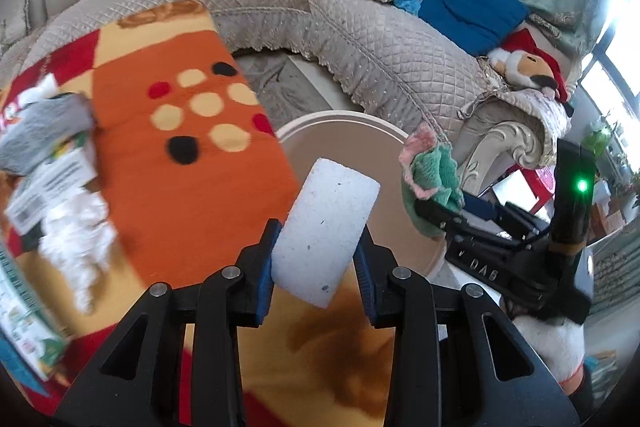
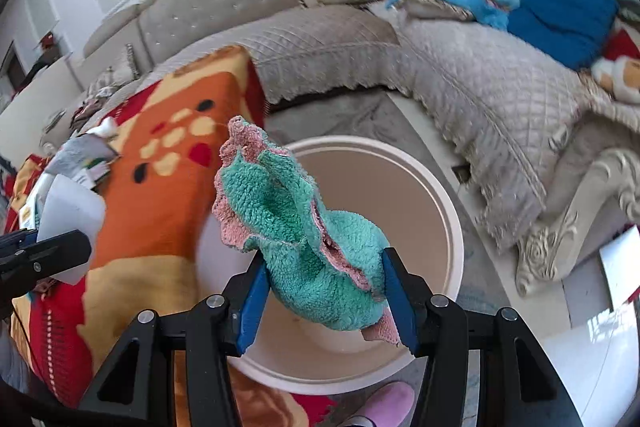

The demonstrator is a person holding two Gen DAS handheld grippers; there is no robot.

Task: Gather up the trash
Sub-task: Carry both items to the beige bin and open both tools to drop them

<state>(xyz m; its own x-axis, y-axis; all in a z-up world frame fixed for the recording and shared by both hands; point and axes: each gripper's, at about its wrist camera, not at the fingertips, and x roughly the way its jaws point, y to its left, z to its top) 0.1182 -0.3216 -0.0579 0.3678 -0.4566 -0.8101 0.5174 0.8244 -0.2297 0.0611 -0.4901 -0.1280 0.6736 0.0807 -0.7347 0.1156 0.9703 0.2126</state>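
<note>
White foam is what your left gripper [image 1: 318, 263] has clamped between its blue pads: a rounded foam block [image 1: 326, 231], its long axis running up and away from the fingers, tilted slightly right. From the left wrist view, the beige bin [image 1: 430, 259] lies just beyond and to the right of the block, its open mouth partly hidden behind it. The block sits over the edge where the orange patterned blanket [image 1: 180, 187] meets the bin rim, so I judge a short carry to the right would put it over the opening. More trash, crumpled paper and wrappers [image 1: 60, 187], lies on the blanket to the left. Your right gripper [image 1: 440, 215] shows at the far side of the bin.

From the right wrist view, your right gripper [image 2: 324, 287] is closed on a bunched teal and pink cloth [image 2: 304, 235], which stands up from the fingers directly over the bin [image 2: 452, 227] mouth. This hand looks the nearer to dropping. Nothing stands between cloth and bin. The sofa [image 2: 500, 87] curves behind, and a pink slipper [image 2: 388, 403] sits at the near rim.
</note>
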